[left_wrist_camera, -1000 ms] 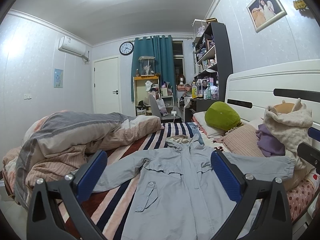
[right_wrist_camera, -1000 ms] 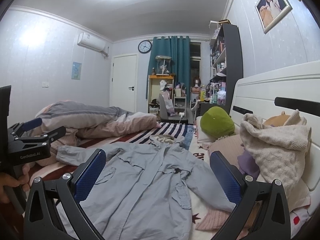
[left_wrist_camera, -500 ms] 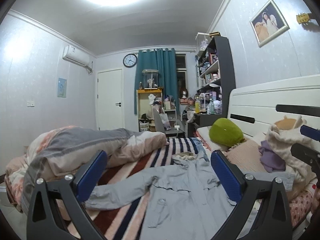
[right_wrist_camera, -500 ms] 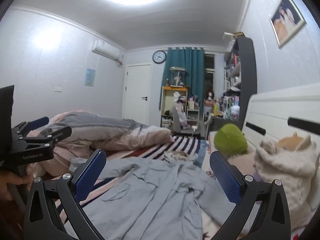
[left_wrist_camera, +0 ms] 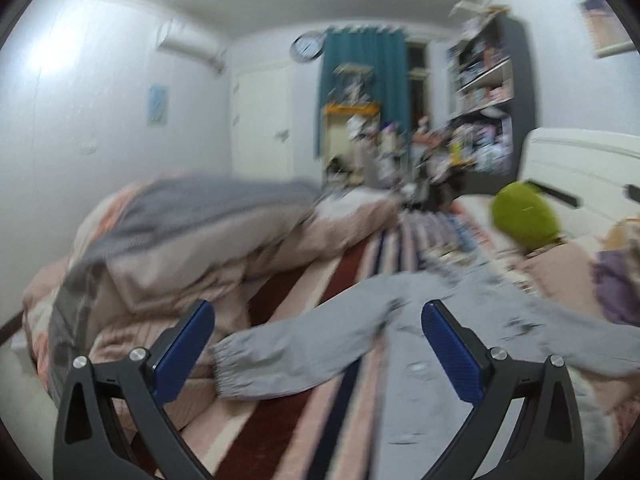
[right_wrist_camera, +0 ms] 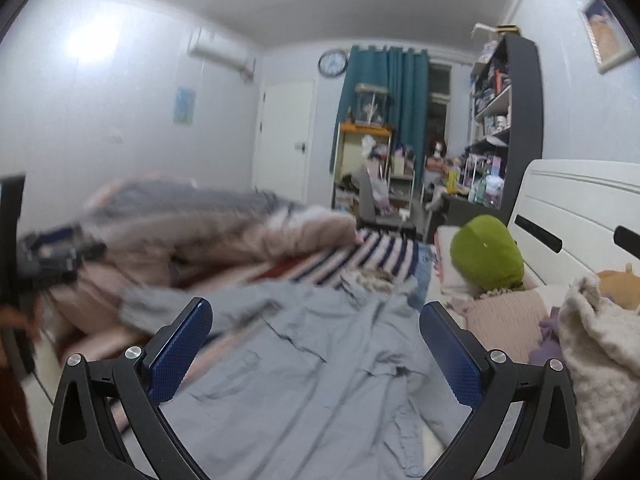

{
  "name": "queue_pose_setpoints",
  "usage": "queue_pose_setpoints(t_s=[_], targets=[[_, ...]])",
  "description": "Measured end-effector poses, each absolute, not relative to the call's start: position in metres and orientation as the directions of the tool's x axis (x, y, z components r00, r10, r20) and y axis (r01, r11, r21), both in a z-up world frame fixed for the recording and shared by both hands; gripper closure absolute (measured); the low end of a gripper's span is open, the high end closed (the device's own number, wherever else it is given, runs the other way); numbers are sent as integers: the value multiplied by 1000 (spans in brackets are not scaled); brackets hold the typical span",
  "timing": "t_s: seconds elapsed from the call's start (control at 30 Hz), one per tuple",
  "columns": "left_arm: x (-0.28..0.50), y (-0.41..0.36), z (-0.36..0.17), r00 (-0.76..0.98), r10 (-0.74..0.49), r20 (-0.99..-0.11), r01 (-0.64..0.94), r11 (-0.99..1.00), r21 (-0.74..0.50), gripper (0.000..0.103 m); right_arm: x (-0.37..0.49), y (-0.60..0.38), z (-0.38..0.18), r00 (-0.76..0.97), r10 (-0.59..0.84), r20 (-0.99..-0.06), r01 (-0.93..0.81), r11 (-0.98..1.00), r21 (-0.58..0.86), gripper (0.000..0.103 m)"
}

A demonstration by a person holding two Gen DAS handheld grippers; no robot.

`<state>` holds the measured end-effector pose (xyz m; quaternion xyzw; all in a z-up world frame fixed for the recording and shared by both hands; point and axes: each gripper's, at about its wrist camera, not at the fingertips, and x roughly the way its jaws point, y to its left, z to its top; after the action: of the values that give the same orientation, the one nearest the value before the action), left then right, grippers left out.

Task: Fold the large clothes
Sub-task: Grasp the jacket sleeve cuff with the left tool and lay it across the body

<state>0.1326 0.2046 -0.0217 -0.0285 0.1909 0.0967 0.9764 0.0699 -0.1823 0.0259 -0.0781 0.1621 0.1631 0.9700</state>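
A large light-grey jacket (right_wrist_camera: 312, 360) lies spread flat on the striped bed, collar toward the far end. In the left wrist view its left sleeve (left_wrist_camera: 296, 344) stretches toward me, cuff nearest. My left gripper (left_wrist_camera: 318, 354) is open and empty, held above the sleeve cuff. My right gripper (right_wrist_camera: 316, 354) is open and empty, held above the jacket's body. The left gripper also shows blurred at the left edge of the right wrist view (right_wrist_camera: 52, 256). Both views are motion-blurred.
A bunched pink and grey duvet (left_wrist_camera: 168, 248) fills the bed's left side. A green cushion (right_wrist_camera: 486, 256), pink pillow (right_wrist_camera: 504, 316) and cream knit (right_wrist_camera: 596, 344) lie against the white headboard (right_wrist_camera: 580, 208) on the right. Shelves and a cluttered desk stand beyond the bed.
Both cameras have tilted back down and swung left. The left gripper has moved toward the jacket's left sleeve. Both grippers stay open.
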Motion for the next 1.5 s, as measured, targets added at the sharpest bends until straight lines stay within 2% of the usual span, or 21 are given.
queue_pose_setpoints(t_s=[0.1, 0.13, 0.23, 0.33, 0.47, 0.53, 0.57, 0.67, 0.73, 0.87, 1.07, 1.17, 1.2, 1.23, 1.3, 1.37, 1.4, 1.43, 1.47, 1.5], targets=[[171, 250, -67, 852, 234, -469, -288, 957, -45, 1, 92, -186, -4, 871, 283, -402, -338, 939, -70, 0], [184, 266, -85, 820, 239, -521, -316, 947, -63, 2, 99, -188, -13, 863, 281, -420, -334, 941, -58, 0], [202, 296, -130, 775, 233, -587, -358, 928, -105, 5, 109, -192, -37, 842, 277, -464, -331, 943, -38, 0], [212, 317, -164, 740, 200, -642, -376, 915, -147, 25, 118, -201, -57, 828, 271, -491, -320, 947, -16, 0], [211, 331, -190, 722, 181, -667, -408, 891, -200, 40, 119, -208, -69, 819, 258, -513, -305, 952, -8, 0], [209, 334, -197, 707, 213, -675, -445, 875, -190, 61, 118, -208, -73, 816, 254, -519, -304, 953, -12, 0], [207, 336, -199, 707, 206, -676, -447, 871, -203, 65, 119, -207, -75, 816, 252, -521, -304, 953, -15, 0], [204, 352, -210, 739, 85, -669, -393, 861, -324, 76, 118, -208, -79, 814, 251, -524, -302, 953, -12, 0], [200, 356, -212, 746, 74, -662, -388, 856, -343, 93, 119, -208, -80, 812, 252, -527, -300, 954, -5, 0], [194, 356, -207, 784, 28, -620, -336, 859, -386, 96, 119, -209, -83, 810, 257, -527, -297, 955, 8, 0], [199, 341, -189, 805, 9, -593, -291, 877, -382, 99, 119, -207, -83, 811, 261, -524, -301, 954, 9, 0], [211, 332, -186, 782, 44, -621, -314, 889, -333, 97, 117, -208, -83, 815, 263, -516, -299, 954, 14, 0], [219, 331, -190, 748, 63, -661, -344, 888, -306, 88, 117, -210, -83, 817, 261, -514, -295, 955, 16, 0], [224, 332, -193, 726, 67, -684, -361, 884, -297, 73, 116, -211, -84, 819, 258, -513, -292, 956, 15, 0], [225, 337, -198, 715, 59, -697, -373, 875, -308, 66, 112, -214, -84, 822, 252, -511, -286, 958, 12, 0], [231, 338, -201, 712, 54, -700, -374, 873, -313, 66, 111, -218, -84, 826, 244, -508, -278, 961, 10, 0], [232, 339, -202, 712, 59, -700, -378, 872, -311, 73, 110, -220, -83, 826, 243, -508, -276, 961, 10, 0], [233, 339, -202, 711, 61, -700, -378, 873, -308, 95, 109, -221, -83, 827, 241, -508, -274, 962, 11, 0], [235, 339, -203, 707, 58, -704, -376, 875, -306, 100, 109, -223, -83, 828, 239, -508, -270, 963, 11, 0], [236, 338, -202, 710, 43, -703, -365, 876, -315, 100, 109, -225, -83, 829, 235, -507, -265, 964, 13, 0]])
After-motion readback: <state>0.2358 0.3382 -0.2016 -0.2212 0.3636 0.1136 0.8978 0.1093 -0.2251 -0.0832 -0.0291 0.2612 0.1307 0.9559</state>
